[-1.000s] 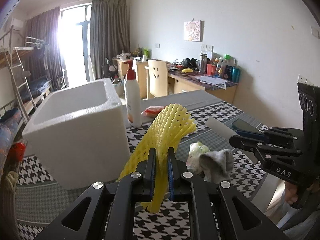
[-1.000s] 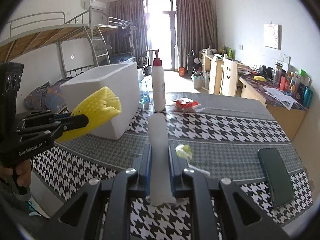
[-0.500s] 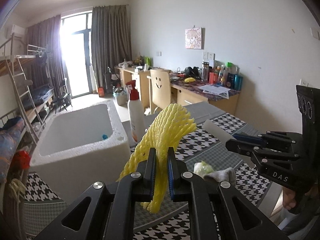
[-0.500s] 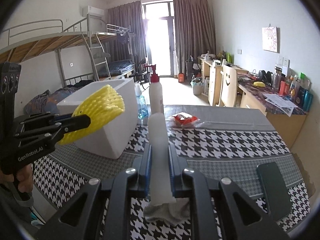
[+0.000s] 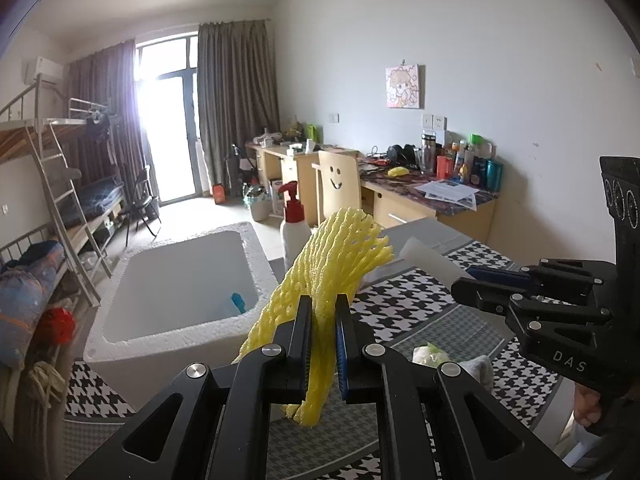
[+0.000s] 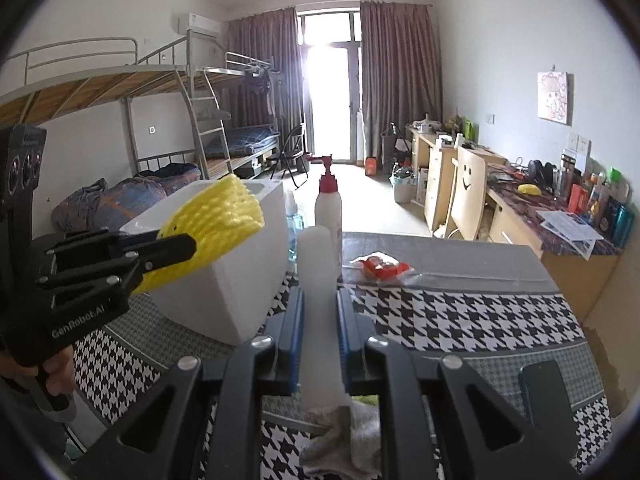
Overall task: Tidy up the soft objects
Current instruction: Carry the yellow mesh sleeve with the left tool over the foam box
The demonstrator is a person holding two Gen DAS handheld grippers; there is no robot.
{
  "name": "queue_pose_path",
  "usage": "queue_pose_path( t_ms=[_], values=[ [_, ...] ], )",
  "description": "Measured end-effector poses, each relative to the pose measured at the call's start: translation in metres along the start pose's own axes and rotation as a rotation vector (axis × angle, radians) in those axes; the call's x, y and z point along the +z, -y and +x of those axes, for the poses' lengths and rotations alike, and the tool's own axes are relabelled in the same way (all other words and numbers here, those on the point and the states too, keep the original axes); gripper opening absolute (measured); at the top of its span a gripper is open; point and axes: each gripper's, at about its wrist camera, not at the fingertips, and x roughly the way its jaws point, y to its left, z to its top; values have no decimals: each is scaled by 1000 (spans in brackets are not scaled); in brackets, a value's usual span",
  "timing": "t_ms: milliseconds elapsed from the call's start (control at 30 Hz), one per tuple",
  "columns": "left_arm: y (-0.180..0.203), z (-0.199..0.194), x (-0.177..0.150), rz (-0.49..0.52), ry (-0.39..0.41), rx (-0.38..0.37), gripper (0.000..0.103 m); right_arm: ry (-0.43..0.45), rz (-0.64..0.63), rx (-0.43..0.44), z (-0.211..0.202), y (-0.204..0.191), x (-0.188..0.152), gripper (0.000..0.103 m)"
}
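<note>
My left gripper (image 5: 323,312) is shut on a yellow foam net sleeve (image 5: 332,256) and holds it in the air just right of the open white foam box (image 5: 120,344). The sleeve also shows in the right wrist view (image 6: 216,216), in front of the box (image 6: 224,300). My right gripper (image 6: 320,304) is shut on a white foam tube (image 6: 318,276) and holds it above the table; it shows in the left wrist view (image 5: 468,280) too, to the right of the sleeve. A grey cloth (image 6: 352,436) and a pale green soft thing (image 5: 430,354) lie on the table below.
A red-capped pump bottle (image 6: 328,208) and a small blue bottle (image 6: 294,232) stand behind the box. A red packet (image 6: 380,266) lies at the far side of the houndstooth tablecloth (image 6: 460,316). A dark phone (image 6: 548,392) lies at the right. A blue item (image 5: 239,303) lies inside the box.
Both grippers have risen, with the sleeve and the tube still held. The box's inside has come into the left wrist view, and the grey cloth sits lower in both views.
</note>
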Motion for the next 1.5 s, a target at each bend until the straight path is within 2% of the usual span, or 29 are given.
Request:
queue_pose_path(
  t_ms=[333, 533, 1500],
  values=[
    [-10, -9, 12, -8, 37, 24, 11, 9, -26, 13, 7, -10, 20, 18],
    [-20, -10, 18, -23, 57, 72, 11, 21, -41, 17, 9, -13, 30, 18],
    [-60, -17, 32, -89, 96, 213, 11, 38, -115, 131, 34, -48, 63, 18]
  ],
)
